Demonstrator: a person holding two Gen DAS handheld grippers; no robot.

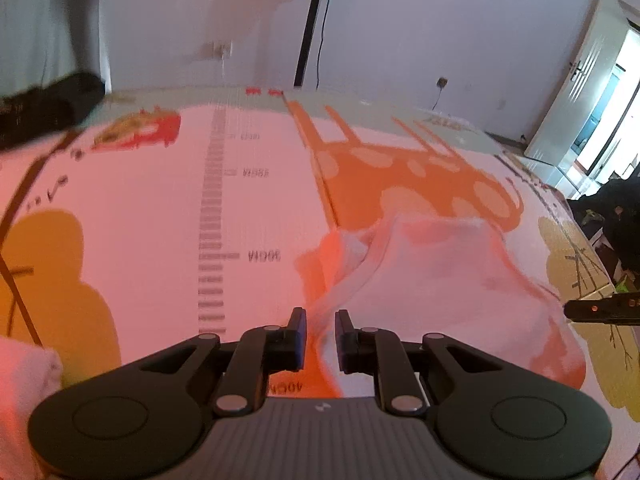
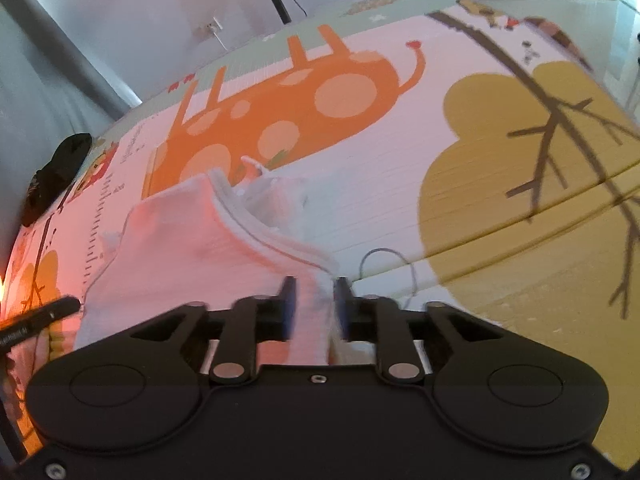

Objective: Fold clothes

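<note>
A white garment (image 1: 436, 276) lies bunched on the printed play mat (image 1: 160, 208). My left gripper (image 1: 321, 332) is shut on a hem strip of the garment that runs between its fingers. In the right wrist view the same white garment (image 2: 188, 248) shows, with its ribbed edge leading into my right gripper (image 2: 313, 304), which is shut on it. The right gripper's tip shows at the right edge of the left wrist view (image 1: 600, 310). The left gripper's tip shows at the left edge of the right wrist view (image 2: 40, 316).
A black item (image 1: 44, 104) lies at the mat's far left corner; it also shows in the right wrist view (image 2: 56, 172). Another white cloth (image 1: 24, 384) sits at the near left. A loose thread (image 2: 384, 264) lies on the mat. A black stand pole (image 1: 310, 28) rises behind the mat.
</note>
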